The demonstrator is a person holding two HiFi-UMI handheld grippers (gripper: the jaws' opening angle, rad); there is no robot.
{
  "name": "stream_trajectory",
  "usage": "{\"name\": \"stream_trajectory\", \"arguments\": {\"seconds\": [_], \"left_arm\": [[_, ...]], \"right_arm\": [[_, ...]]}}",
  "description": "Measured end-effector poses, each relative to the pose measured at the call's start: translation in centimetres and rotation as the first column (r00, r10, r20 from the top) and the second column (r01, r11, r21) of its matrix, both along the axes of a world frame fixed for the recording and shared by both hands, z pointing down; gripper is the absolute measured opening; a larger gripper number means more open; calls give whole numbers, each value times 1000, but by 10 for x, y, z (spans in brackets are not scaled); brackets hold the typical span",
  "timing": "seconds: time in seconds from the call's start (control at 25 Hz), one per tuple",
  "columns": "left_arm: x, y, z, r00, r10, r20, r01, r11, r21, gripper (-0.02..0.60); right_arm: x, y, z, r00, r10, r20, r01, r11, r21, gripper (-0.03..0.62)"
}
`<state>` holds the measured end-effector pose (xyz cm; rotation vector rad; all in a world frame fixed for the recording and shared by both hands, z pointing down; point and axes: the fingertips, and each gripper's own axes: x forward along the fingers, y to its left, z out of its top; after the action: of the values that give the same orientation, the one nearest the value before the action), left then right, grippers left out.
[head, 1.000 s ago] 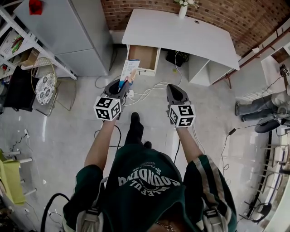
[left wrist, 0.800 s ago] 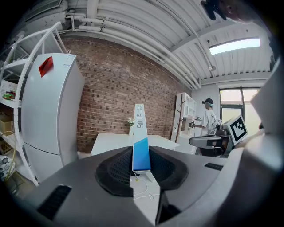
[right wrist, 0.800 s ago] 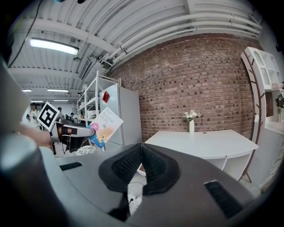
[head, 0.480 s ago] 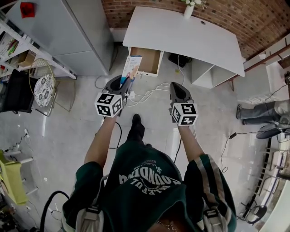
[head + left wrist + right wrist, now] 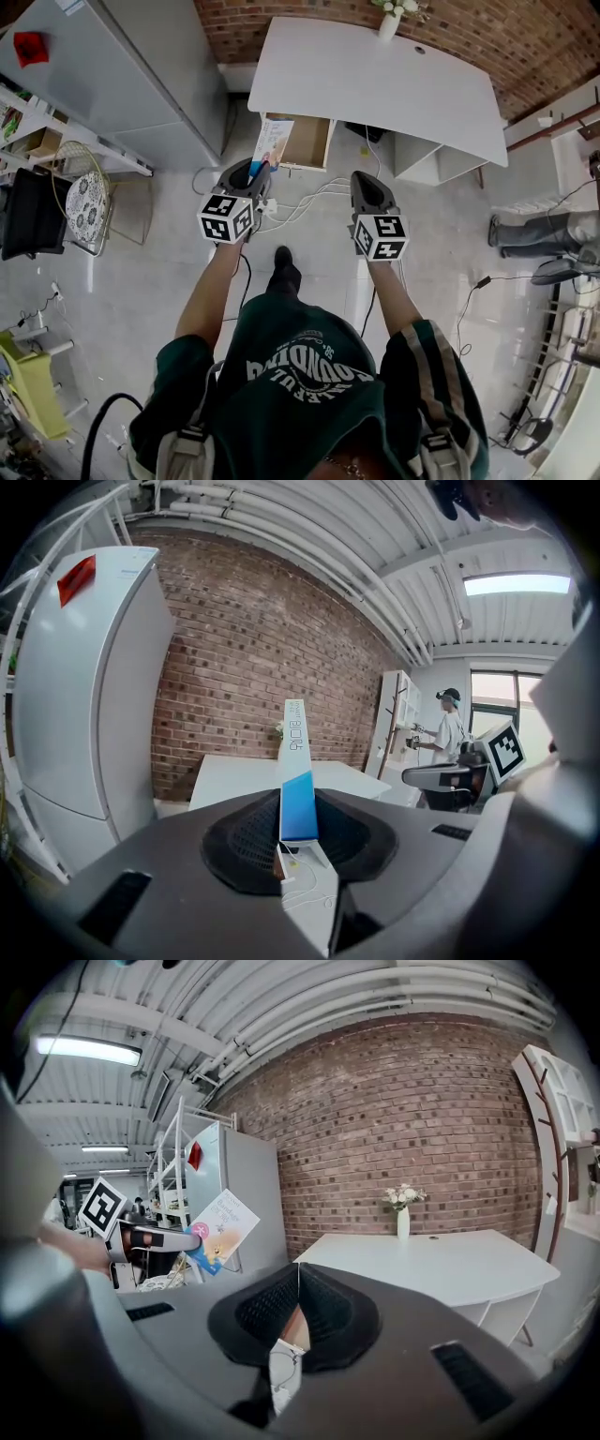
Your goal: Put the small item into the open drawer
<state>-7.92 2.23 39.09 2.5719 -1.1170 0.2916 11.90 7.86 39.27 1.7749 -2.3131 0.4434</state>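
Note:
A flat white-and-blue box (image 5: 273, 142) stands up between the jaws of my left gripper (image 5: 255, 172), which is shut on its lower end. In the left gripper view the box (image 5: 297, 771) shows edge-on, rising from the pads. Just ahead of it the wooden drawer (image 5: 306, 140) hangs open under the left end of the white desk (image 5: 375, 75). My right gripper (image 5: 362, 179) is level with the left one, to the right of the drawer, shut and holding nothing; its pads meet in the right gripper view (image 5: 298, 1277), where the box (image 5: 223, 1228) appears at the left.
A grey fridge (image 5: 122, 75) stands left of the desk, with a shelf rack and a wire chair (image 5: 89, 192) beside it. White cables (image 5: 309, 192) lie on the floor below the drawer. A vase (image 5: 390, 22) sits on the desk. A person (image 5: 539, 230) is at the right edge.
Both grippers have moved forward towards the desk, the box still in the left one. The drawer and desk now lie closer to the gripper tips.

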Motion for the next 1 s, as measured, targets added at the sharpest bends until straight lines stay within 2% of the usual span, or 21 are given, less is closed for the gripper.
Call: {"name": "stream_trajectory", "arguments": {"seconds": [0.68, 1.0], "left_arm": [[-9, -80, 28, 997, 70, -18, -71, 996, -58, 97], [-17, -96, 45, 994, 102, -24, -104, 991, -88, 97]], "right_arm": [[-17, -79, 12, 998, 48, -29, -49, 998, -38, 25], [-31, -88, 23, 997, 71, -37, -74, 995, -61, 25]]}}
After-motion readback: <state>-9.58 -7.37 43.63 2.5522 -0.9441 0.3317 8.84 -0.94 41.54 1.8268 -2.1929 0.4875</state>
